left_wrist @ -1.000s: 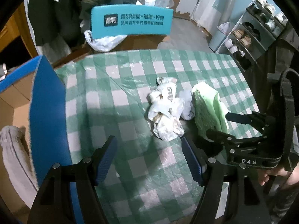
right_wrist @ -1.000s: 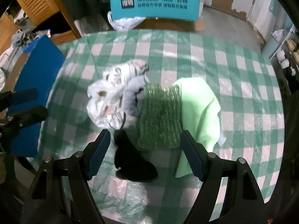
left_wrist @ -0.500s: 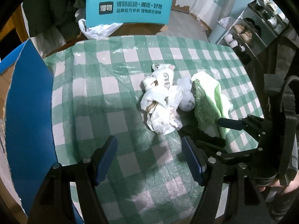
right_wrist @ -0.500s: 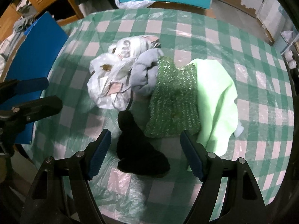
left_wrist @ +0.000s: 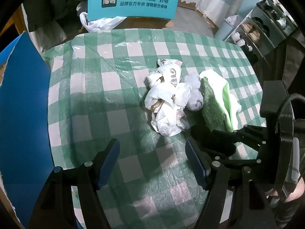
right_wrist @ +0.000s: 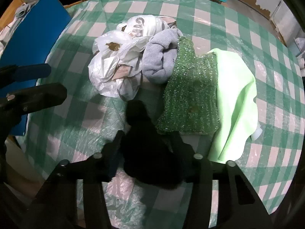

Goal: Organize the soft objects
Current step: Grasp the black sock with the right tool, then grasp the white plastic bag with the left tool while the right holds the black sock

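Right gripper [right_wrist: 150,148]: clamped on black cloth [right_wrist: 150,152], fingers pressed against both sides of it. Directly ahead of it: sparkly green cloth [right_wrist: 190,95], overlapping pale green cloth [right_wrist: 236,99] ahead-right. Grey sock [right_wrist: 160,63] ahead, touching crumpled white plastic bags [right_wrist: 118,64] ahead-left.

Left gripper [left_wrist: 152,158]: spread wide, nothing between fingers, above checked desk [left_wrist: 95,99]. Same pile ahead-right of it; bags nearest, black cloth just right of its right finger. Blue board [left_wrist: 22,105] to far left. Teal sign [left_wrist: 133,2] far ahead, beyond desk edge.
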{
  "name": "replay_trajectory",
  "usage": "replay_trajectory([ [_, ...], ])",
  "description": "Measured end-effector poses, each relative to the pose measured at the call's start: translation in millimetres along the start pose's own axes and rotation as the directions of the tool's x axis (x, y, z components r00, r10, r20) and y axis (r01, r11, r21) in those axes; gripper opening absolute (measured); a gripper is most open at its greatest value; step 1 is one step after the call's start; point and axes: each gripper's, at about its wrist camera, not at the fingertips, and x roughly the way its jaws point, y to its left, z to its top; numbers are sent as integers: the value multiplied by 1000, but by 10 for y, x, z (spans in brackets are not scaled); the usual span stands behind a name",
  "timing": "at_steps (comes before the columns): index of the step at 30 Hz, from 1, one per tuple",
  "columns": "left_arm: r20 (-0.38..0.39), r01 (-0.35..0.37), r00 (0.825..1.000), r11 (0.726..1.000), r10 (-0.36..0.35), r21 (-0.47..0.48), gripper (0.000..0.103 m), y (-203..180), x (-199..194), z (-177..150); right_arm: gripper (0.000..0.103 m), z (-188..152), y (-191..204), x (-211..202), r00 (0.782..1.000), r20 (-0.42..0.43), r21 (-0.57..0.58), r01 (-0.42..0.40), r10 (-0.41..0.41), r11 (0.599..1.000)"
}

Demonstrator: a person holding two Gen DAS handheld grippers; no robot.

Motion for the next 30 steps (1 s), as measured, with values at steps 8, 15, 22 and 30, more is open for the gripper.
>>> replay_trajectory([
  [8, 0, 12, 1000, 1000, -12, -15, 73, -17, 74, 91, 43, -43, -137, -188, 997, 58, 32, -44, 42, 999],
  [15, -7, 14, 1000, 1000, -14, -8, 73, -83, 215, 211, 43, -18, -345, -414, 988, 147, 111, -54, 37, 992],
  [22, -12, 8, 1000, 1000, -8, 3, 73, -159, 368, 344, 43, 3, -550, -515, 984, 175, 153, -54, 27, 987],
  [30, -17, -20, 1000, 999, 20, 25, 73, -242, 525, 459, 43, 94, -614, -470, 982, 185, 182, -69, 35, 981],
])
